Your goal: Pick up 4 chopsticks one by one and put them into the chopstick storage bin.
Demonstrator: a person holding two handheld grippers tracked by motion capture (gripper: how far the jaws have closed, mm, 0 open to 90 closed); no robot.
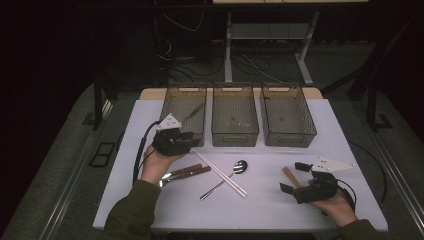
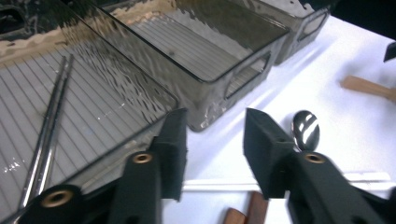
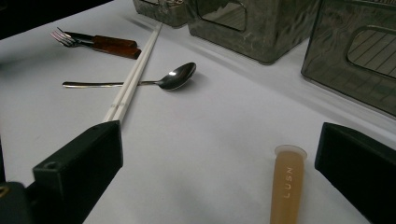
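I have the left gripper at the near edge of the left smoky ribbed plastic bin, its jaws part way apart with nothing between them. Inside that bin lies one pair of thin metal chopsticks, resting lengthwise on the ribbed floor; the left gripper view shows both rods side by side.

Three such translucent bins stand in a row at the far side of the white counter: the left one, the middle bin and the right bin.

On the counter near me I count one pair of white chopsticks, slanting from the left bin toward the front, and one shiny steel spoon whose handle passes under them. Two wooden-handled pieces of cutlery lie by my left hand; the right gripper view shows fork tines on one of them.

The right gripper rests low at the right, jaws wide apart and holding nothing. Between them lies a pale tan handle with a rounded flared end, lettered along its side.
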